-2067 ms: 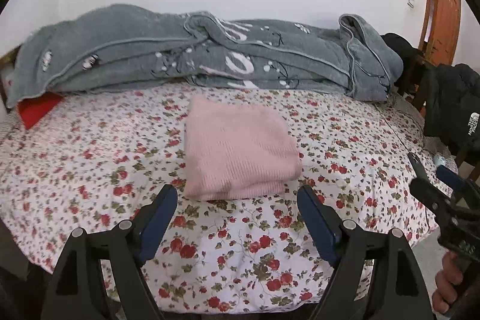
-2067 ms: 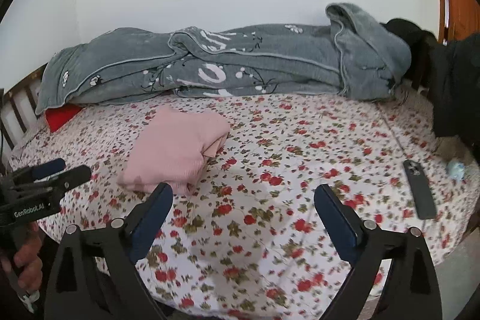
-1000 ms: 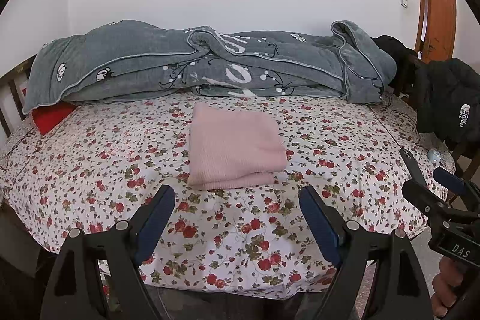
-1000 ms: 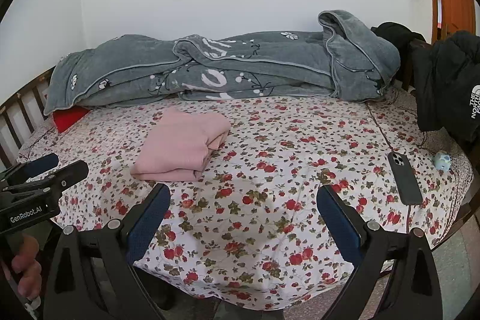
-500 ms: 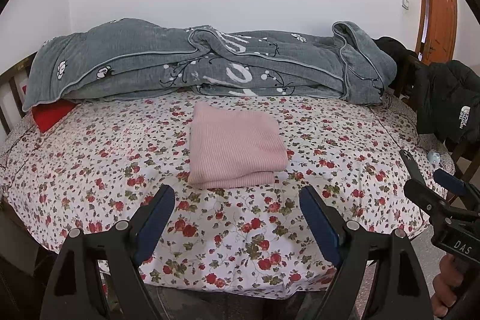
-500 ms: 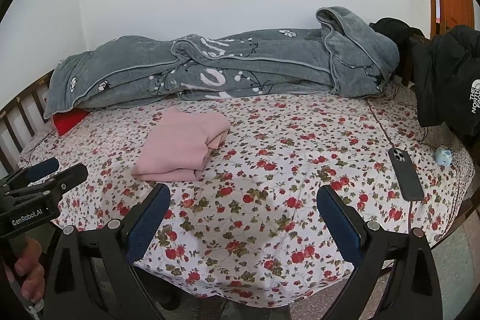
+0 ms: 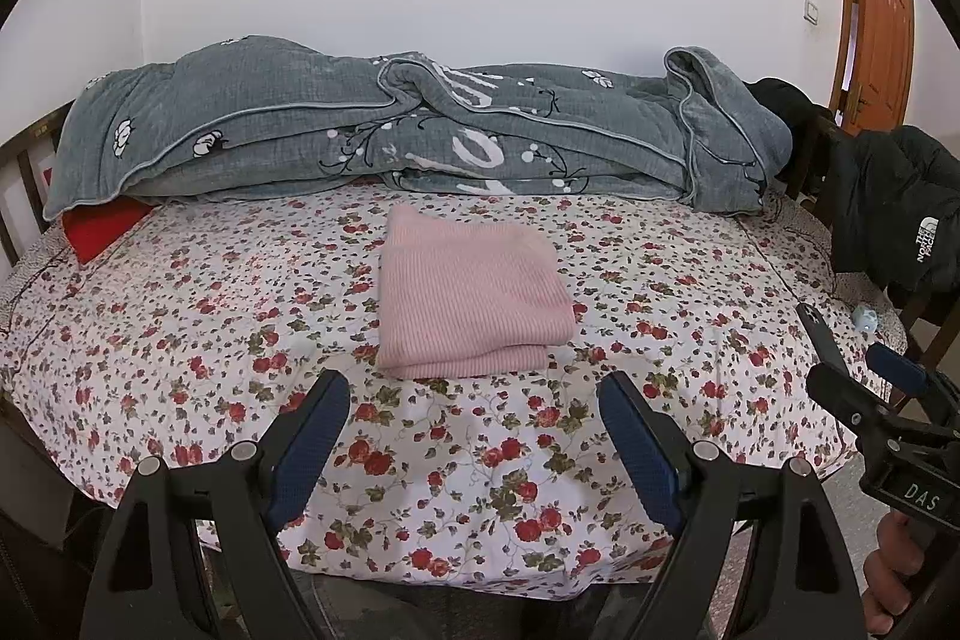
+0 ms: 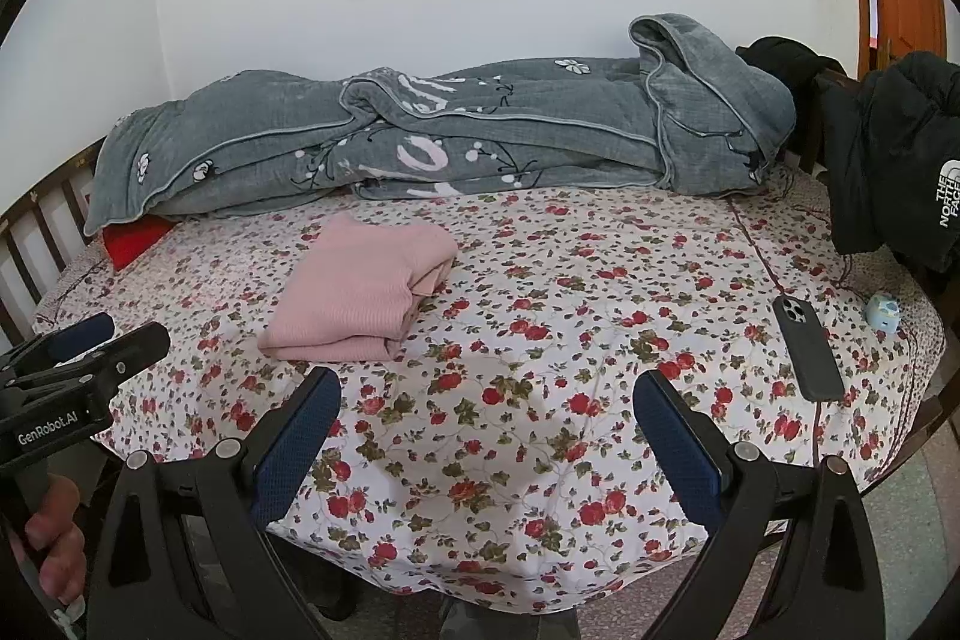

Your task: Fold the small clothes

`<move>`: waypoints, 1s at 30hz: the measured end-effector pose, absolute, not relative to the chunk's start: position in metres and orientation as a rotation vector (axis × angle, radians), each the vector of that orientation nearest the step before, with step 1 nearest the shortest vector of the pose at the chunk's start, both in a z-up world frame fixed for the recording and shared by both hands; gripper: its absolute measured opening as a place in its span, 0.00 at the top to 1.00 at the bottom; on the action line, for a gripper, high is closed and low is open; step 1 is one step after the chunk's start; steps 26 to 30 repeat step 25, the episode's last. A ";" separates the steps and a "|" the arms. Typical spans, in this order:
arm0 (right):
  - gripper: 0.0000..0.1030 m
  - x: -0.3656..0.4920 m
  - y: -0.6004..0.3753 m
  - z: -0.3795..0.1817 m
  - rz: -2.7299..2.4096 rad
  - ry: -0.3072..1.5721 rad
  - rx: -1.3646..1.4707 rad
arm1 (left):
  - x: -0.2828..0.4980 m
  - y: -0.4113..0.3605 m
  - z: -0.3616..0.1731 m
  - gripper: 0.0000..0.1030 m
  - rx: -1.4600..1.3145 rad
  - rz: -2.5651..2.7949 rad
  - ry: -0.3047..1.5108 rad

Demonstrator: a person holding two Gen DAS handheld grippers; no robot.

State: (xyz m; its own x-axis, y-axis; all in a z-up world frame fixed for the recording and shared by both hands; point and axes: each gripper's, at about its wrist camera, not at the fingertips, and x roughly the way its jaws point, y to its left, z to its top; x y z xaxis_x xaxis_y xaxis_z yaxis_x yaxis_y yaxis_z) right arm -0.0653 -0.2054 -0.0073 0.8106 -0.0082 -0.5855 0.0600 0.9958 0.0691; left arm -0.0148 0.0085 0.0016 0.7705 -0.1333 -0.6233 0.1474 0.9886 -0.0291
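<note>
Pink knit fabric, already folded into a compact rectangle, is lying flat on the flowered bedsheet (image 7: 180, 340), near the middle of the bed and short of the grey quilt (image 7: 420, 136) heaped along the wall. The pink garment (image 7: 468, 298) is being framed straight ahead of the left gripper (image 7: 474, 436), its long axis running away from the jaws toward the quilt. The right gripper (image 8: 486, 436) is being held further to the side, so the garment (image 8: 360, 292) is being seen well to its left. Both sets of jaws are being held spread wide with nothing between them, back at the near edge of the bed and apart from the cloth. The left gripper is judged the nearer, so any further touch would fall to it. A dark phone (image 8: 807, 346) is lying near the right edge.
</note>
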 end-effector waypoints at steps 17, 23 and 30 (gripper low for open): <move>0.06 -0.065 -0.206 -0.007 -0.036 0.623 0.086 | -0.015 0.008 0.002 0.18 0.019 -0.149 0.671; 0.06 -0.065 -0.206 -0.007 -0.038 0.624 0.085 | -0.014 0.008 0.002 0.18 0.020 -0.143 0.669; 0.06 -0.065 -0.206 -0.007 -0.038 0.623 0.085 | -0.010 0.007 0.003 0.18 0.018 -0.145 0.668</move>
